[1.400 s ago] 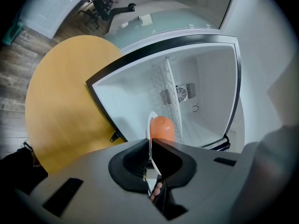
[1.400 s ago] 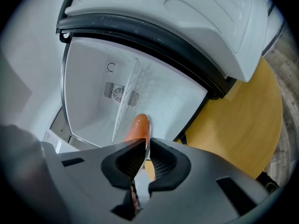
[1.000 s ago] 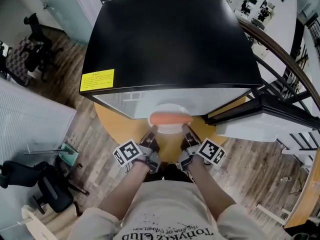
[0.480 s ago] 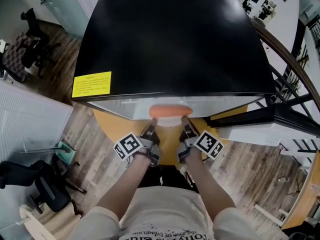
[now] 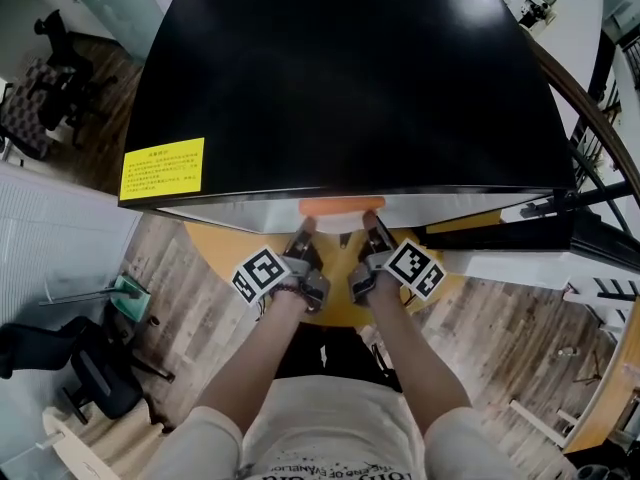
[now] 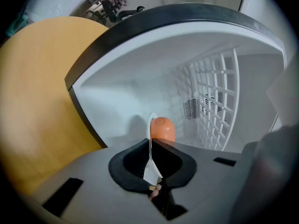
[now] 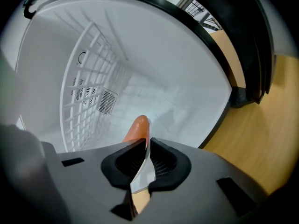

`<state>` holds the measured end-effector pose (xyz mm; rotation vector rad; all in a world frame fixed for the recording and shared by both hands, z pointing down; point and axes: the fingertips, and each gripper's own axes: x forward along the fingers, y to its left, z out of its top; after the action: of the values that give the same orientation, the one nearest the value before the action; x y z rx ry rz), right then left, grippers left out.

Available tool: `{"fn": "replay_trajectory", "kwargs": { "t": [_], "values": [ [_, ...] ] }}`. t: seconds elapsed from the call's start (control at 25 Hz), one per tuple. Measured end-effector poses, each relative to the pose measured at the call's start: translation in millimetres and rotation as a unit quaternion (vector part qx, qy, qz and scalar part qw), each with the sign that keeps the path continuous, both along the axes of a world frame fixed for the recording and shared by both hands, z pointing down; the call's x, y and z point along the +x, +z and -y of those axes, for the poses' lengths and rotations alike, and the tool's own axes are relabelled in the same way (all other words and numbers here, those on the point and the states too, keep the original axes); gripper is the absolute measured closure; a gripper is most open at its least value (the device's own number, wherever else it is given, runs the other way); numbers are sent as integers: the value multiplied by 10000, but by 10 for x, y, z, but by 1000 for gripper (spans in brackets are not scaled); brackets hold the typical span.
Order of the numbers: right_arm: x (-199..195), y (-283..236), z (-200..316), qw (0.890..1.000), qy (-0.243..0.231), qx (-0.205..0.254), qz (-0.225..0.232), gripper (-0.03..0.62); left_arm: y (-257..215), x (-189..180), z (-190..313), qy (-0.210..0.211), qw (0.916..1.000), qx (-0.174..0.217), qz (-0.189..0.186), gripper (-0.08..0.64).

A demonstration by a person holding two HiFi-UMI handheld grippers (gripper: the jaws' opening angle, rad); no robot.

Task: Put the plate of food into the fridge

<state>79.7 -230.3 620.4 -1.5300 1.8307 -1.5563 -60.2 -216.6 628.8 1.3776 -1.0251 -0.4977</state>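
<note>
Plate, orange sausage aboard, sits deeper inside the fridge than a second ago, left gripper and right gripper each pinched tight on its rim; set-down looks close.

Head view: mounted above the person, facing steeply down onto the fridge top. The left claw and right claw sit near frame centre.

Left claw view: close behind its own jaws, facing into the fridge cavity, table at left.

Right claw view: likewise, table at right.

Both claw views share the rear grille, the plate edge-on, and the orange food.
</note>
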Motion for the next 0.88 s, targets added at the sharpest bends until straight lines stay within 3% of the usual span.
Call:
{"fn": "replay_trajectory", "kwargs": {
  "t": [0.88],
  "values": [
    [11, 260, 273, 9993, 31, -7, -361, 542, 280, 13, 284, -5, 9994, -97, 324, 522]
  ]
}}
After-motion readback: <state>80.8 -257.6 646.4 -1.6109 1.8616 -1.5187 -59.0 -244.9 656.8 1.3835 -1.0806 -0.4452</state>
